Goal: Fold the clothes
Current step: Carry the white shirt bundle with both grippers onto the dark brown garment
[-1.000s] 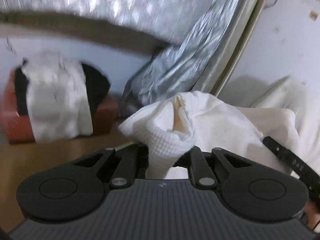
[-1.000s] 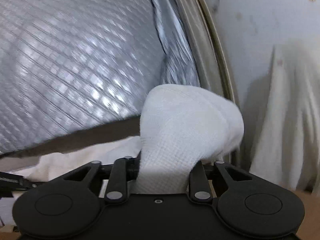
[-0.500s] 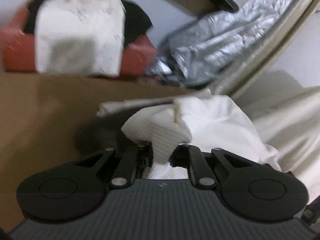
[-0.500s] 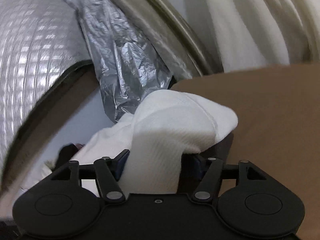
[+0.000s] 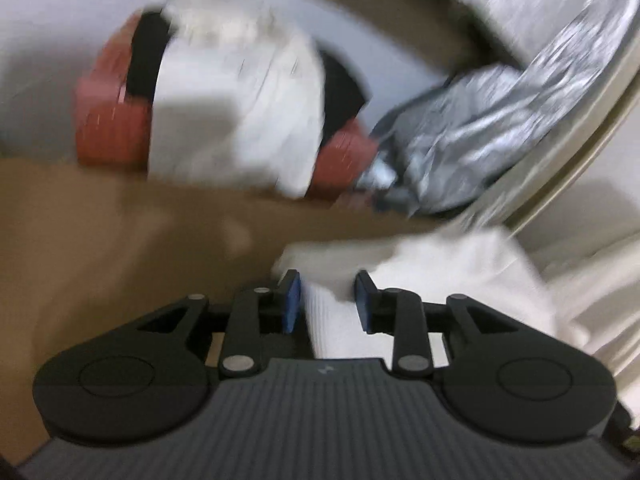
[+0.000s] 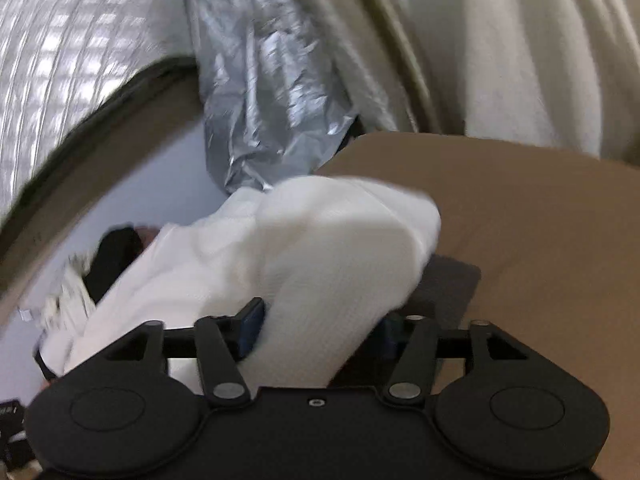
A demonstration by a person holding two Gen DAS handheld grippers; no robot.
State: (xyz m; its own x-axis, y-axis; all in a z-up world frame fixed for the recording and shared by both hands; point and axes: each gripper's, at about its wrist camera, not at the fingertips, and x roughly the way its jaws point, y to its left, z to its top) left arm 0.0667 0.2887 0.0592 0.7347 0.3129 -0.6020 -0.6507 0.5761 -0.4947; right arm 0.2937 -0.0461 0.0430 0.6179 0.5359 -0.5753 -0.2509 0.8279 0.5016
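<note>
No readable writing anywhere; blurred views. White waffle cloth [image 5: 460, 268] down on brown table [image 5: 100, 240], bunched between both tongs. Left gripper [image 5: 327, 300] narrowly parted, just been opening, cloth loose between blue pads. Right gripper [image 6: 320, 326] spread wide, just been opening, cloth [image 6: 320, 248] slack between. Behind: red basket [image 5: 108, 132] draped with clothes, silver foil sheet [image 6: 272, 80], cream curtain [image 6: 520, 48].

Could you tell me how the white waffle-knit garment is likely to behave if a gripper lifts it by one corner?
The white waffle-knit garment would probably droop: it bunches in soft folds between the right gripper jaws. It looks light, and its textured weave should resist slipping.
</note>
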